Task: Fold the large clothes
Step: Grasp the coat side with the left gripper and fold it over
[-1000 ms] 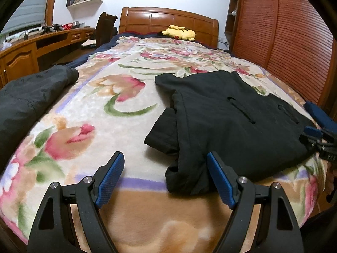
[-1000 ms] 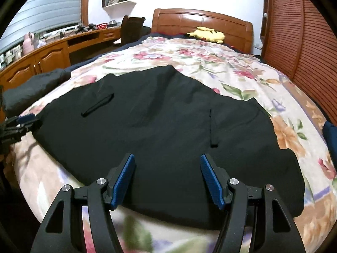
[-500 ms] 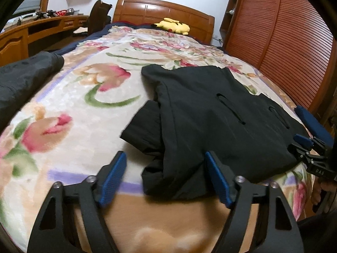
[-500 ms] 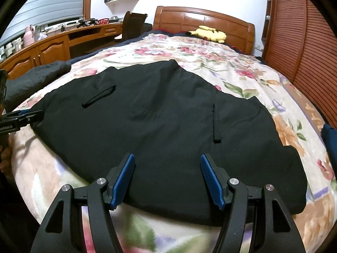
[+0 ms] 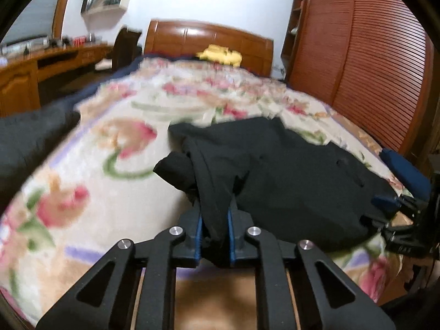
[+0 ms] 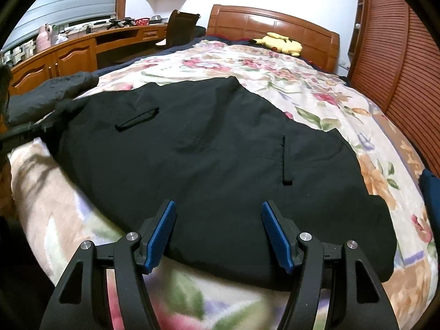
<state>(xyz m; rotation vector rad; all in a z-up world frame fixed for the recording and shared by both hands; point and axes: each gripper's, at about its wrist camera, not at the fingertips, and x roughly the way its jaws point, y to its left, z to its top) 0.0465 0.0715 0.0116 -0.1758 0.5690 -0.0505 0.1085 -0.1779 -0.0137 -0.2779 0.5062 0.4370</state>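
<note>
A large black jacket (image 6: 209, 151) lies spread on the floral bedspread (image 6: 324, 101), with two pocket slits showing. My left gripper (image 5: 215, 214) is shut on the jacket's near corner (image 5: 214, 192), and the cloth bunches up between the blue pads. My right gripper (image 6: 218, 220) is open, its blue pads either side of the jacket's near hem, just above it. The right gripper also shows at the right edge of the left wrist view (image 5: 396, 209). The left wrist view is blurred.
A second dark garment (image 5: 30, 137) lies at the bed's left edge. A yellow plush toy (image 6: 277, 42) sits by the wooden headboard (image 6: 269, 24). A wooden desk (image 6: 66, 55) and chair (image 6: 178, 27) stand left; a slatted wardrobe (image 6: 398, 55) stands right. A blue thing (image 5: 407, 167) lies at the bed's right edge.
My left gripper moved forward onto the jacket's near corner and shut on it. My right gripper stayed open at the hem, moving slightly closer.
</note>
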